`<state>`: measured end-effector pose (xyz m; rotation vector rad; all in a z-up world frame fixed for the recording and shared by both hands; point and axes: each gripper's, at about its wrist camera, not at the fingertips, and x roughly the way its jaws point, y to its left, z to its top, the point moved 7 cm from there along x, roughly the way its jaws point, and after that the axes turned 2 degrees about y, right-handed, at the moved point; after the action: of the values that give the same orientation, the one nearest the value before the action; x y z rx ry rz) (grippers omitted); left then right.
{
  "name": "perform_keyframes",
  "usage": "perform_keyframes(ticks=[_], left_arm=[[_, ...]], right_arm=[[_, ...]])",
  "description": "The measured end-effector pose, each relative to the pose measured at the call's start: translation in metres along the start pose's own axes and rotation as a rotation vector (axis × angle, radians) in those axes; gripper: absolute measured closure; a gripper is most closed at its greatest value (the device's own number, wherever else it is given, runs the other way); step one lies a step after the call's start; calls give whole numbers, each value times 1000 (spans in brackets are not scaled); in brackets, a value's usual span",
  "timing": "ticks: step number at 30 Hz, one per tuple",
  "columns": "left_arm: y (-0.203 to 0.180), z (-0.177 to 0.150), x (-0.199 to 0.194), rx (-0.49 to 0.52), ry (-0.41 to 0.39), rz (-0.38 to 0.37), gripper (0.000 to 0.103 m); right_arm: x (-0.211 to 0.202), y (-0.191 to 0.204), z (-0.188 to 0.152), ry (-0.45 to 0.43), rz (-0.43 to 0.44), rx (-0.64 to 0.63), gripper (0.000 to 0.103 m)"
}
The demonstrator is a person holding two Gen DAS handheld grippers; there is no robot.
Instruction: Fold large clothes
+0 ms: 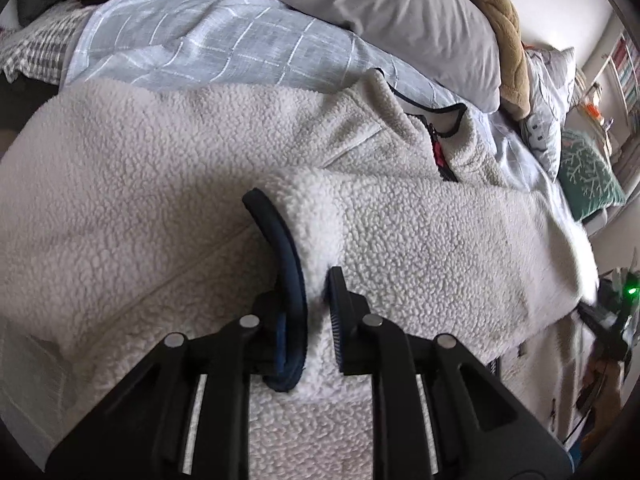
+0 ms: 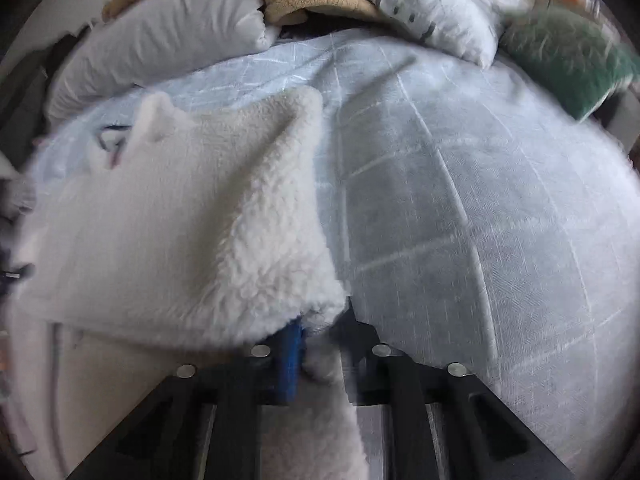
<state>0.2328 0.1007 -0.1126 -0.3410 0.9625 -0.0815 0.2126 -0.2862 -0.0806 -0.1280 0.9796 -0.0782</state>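
bed: blue checked cover (image 2: pixel 460 208), grey pillow (image 1: pixel 380 8) and green cushion (image 2: pixel 568 60) along its head edge | fleece jacket (image 1: pixel 200 168) spread across the bed | left gripper (image 1: pixel 318 320) clamped on dark-trimmed cuff (image 1: pixel 280 264) | right gripper (image 2: pixel 320 344) clamped on jacket corner | left view only: zip collar (image 1: pixel 436 120), shelves (image 1: pixel 616 72)

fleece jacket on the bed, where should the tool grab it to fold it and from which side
Grip the fleece jacket at its dark-bound cuff and edges, coming in low from the near side of the bed. The thick pile bunches there into a ridge that narrow jaws can pinch, as the left tool does now; the flat middle offers nothing to pinch.
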Motion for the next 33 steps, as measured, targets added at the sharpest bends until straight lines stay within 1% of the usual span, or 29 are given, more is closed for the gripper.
perform_keyframes(ticks=[1,2,3,4,5,6,8,9,10,11,12,13,14,17,20,22,23,26,28,30,33], left_arm=[[1,-2,1,4,5,-3,85],[1,-5,3,6,13,-8,85],[1,-7,4,14,15,-6,84],[0,-9,5,37,11,5,84],[-2,-10,4,68,10,21,83],[-2,-11,4,87,11,33,79],[-1,-10,-1,88,7,35,74],[-1,-9,-3,80,14,31,69],[1,-7,-6,65,18,31,61],[2,-6,-9,54,17,31,56],[3,-5,-13,41,7,25,49],[3,-3,-17,32,-6,16,46],[2,0,-22,28,-19,8,46],[-1,2,-26,31,-20,10,43],[-7,1,-28,43,-14,13,38],[-11,-2,-31,73,-15,20,32],[-13,-4,-33,95,-18,28,30],[-10,-7,-39,118,-19,50,25],[-3,-8,-44,108,-13,62,21],[9,-10,-50,78,-3,80,21],[33,-13,-57,22,29,119,21]], right_arm=[[-4,-4,3,-26,-29,-14,88],[3,-18,1,-1,2,49,88],[12,-26,-2,34,34,101,84],[18,-29,-6,48,48,119,81],[18,-26,-7,36,35,93,81],[16,-22,-8,39,22,65,78],[8,-23,-8,69,22,88,71],[2,-24,-9,71,23,94,68],[-5,-24,-10,70,23,90,63],[-13,-23,-11,64,15,75,63],[-23,-21,-12,53,15,55,60],[-29,-18,-13,45,21,47,57],[-38,-14,-14,32,33,47,57],[-54,2,-12,27,93,62,56],[-66,22,-8,23,135,60,54],[-74,33,-6,17,160,73,48],[-77,39,-6,15,170,80,46],[-87,51,-8,8,184,94,42],[-91,58,-11,12,184,116,38],[-94,65,-17,27,179,146,36],[-98,76,-25,39,205,187,33]])
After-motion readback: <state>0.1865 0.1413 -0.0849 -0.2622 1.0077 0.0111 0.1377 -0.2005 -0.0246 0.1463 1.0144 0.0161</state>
